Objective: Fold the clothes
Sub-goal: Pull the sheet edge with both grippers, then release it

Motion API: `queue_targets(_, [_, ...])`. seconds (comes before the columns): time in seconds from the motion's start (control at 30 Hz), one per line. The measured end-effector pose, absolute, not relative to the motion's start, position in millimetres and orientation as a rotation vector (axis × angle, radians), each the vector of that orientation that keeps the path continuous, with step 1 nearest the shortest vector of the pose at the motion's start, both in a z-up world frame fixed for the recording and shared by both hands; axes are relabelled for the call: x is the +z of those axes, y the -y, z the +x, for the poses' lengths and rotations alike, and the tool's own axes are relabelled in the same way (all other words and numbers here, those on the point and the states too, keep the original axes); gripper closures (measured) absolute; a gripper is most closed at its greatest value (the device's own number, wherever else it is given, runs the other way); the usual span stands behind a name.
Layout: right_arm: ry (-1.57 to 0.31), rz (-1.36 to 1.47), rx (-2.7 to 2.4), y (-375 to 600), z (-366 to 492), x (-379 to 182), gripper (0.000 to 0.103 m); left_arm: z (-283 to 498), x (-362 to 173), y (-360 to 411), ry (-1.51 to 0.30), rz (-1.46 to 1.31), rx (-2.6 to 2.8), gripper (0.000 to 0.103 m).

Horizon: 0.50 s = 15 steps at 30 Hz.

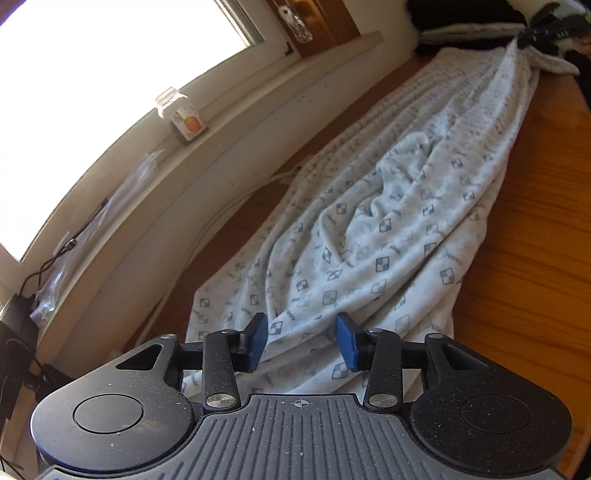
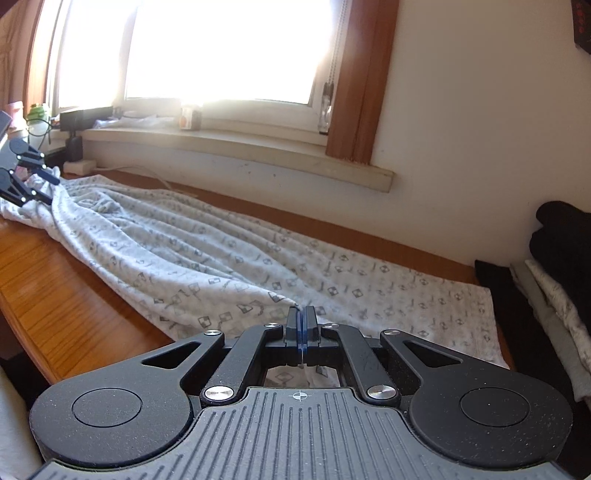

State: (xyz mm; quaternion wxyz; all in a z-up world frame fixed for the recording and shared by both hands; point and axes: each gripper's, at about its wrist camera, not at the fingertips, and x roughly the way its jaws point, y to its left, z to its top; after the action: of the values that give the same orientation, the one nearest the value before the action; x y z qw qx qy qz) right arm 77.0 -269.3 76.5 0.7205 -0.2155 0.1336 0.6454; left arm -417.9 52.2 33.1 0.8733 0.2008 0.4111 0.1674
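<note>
Left gripper (image 1: 300,341): blue pads (image 1: 258,341) stood apart, partway open, with the near end of the garment (image 1: 388,229) lying loose in the gap. Neither pad pressed on the cloth, so no grip there. In the right wrist view the same gripper (image 2: 46,190) showed at the far left, its fingers spread over that end of the fabric.

Right gripper (image 2: 301,328): pads were pressed together on a pinched fold at the opposite end, cloth pulled up to a small peak at the tips. In the left wrist view it (image 1: 532,33) was at the far end, with the fabric bunched to a point under it.

Garment: pale blue-white, printed with small checkered squares and lettering, laid out long across the wooden desk (image 1: 528,277), wrinkled in lengthwise ridges between the two grippers. The part by the right gripper lay flatter.

Room: desk ran along a cream wall under a bright window (image 2: 221,51) with a deep sill (image 2: 240,147). A small carton (image 1: 189,124) and clear plastic wrap sat on the sill; a black adapter and cables were at the left end. A stack of dark and pale clothes (image 2: 561,243) sat at the right end of the desk.
</note>
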Motion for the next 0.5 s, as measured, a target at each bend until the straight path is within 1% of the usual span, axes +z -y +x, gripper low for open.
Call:
queue_targets(0.13, [-0.293, -0.478, 1.427, 271.0, 77.4, 76.3, 0.101, -410.4, 23.7, -49.0, -0.879, 0.470, 0.319, 0.072])
queue_targets(0.2, [-0.289, -0.480, 1.425, 271.8, 78.1, 75.9, 0.101, -410.3, 27.9, -52.2, -0.863, 0.444, 0.322, 0.093])
queue_targets(0.27, [-0.280, -0.479, 1.419, 271.5, 79.1, 75.9, 0.101, -411.3, 34.2, -56.8, -0.831, 0.412, 0.339, 0.102])
queue_targets(0.4, [-0.241, -0.483, 1.394, 263.4, 80.0, 82.2, 0.101, -417.2, 61.6, -74.9, -0.694, 0.295, 0.401, 0.102])
queue_targets(0.5, [-0.188, -0.490, 1.365, 245.2, 80.8, 94.8, 0.101, -412.8, 73.9, -87.9, -0.629, 0.254, 0.481, 0.102])
